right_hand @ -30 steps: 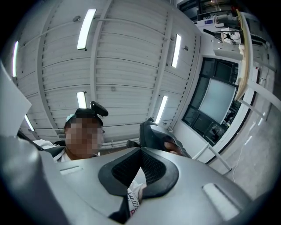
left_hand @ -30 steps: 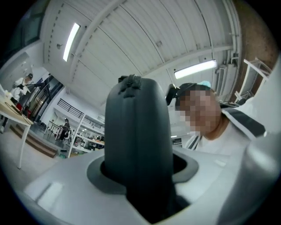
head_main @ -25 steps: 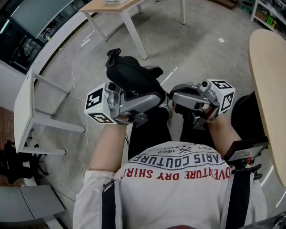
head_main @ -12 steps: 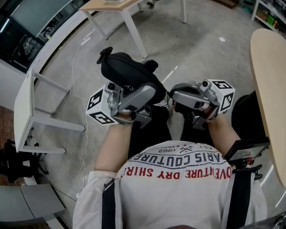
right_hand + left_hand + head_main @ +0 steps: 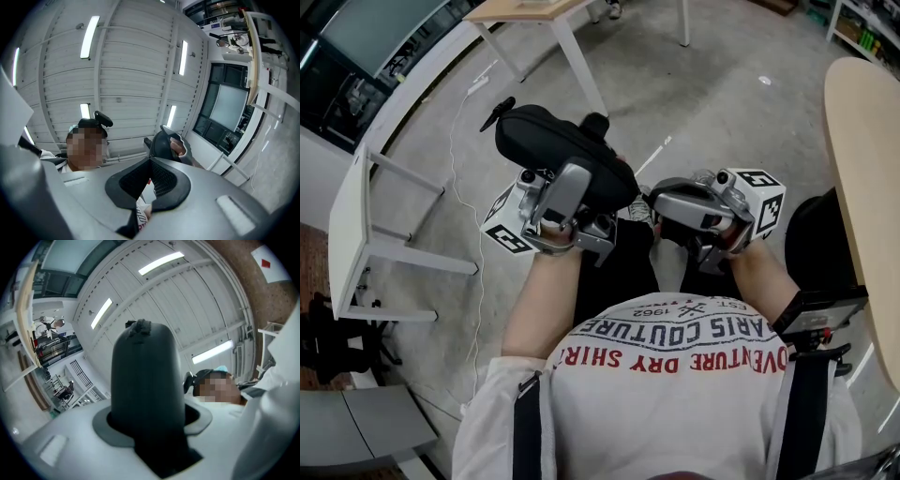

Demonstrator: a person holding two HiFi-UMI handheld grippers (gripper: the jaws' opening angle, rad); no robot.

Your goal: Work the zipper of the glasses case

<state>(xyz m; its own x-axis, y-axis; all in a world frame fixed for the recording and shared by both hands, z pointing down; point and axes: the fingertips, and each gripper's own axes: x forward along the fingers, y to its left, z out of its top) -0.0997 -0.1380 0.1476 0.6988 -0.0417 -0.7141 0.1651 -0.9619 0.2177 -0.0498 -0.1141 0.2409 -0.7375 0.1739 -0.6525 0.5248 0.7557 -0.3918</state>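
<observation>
Black fabric glasses case (image 5: 553, 145) now rides higher and swung left, clamped in my left gripper (image 5: 570, 192); my right gripper (image 5: 654, 204), jaws pressed together and empty, waits beside, zipper untouched.

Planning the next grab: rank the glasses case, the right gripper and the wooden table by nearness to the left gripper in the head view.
1. Glasses case: clamped in the left gripper's tongs.
2. Right gripper: just to its right, tongs shut.
3. Wooden table: far ahead, at the view's top.
</observation>
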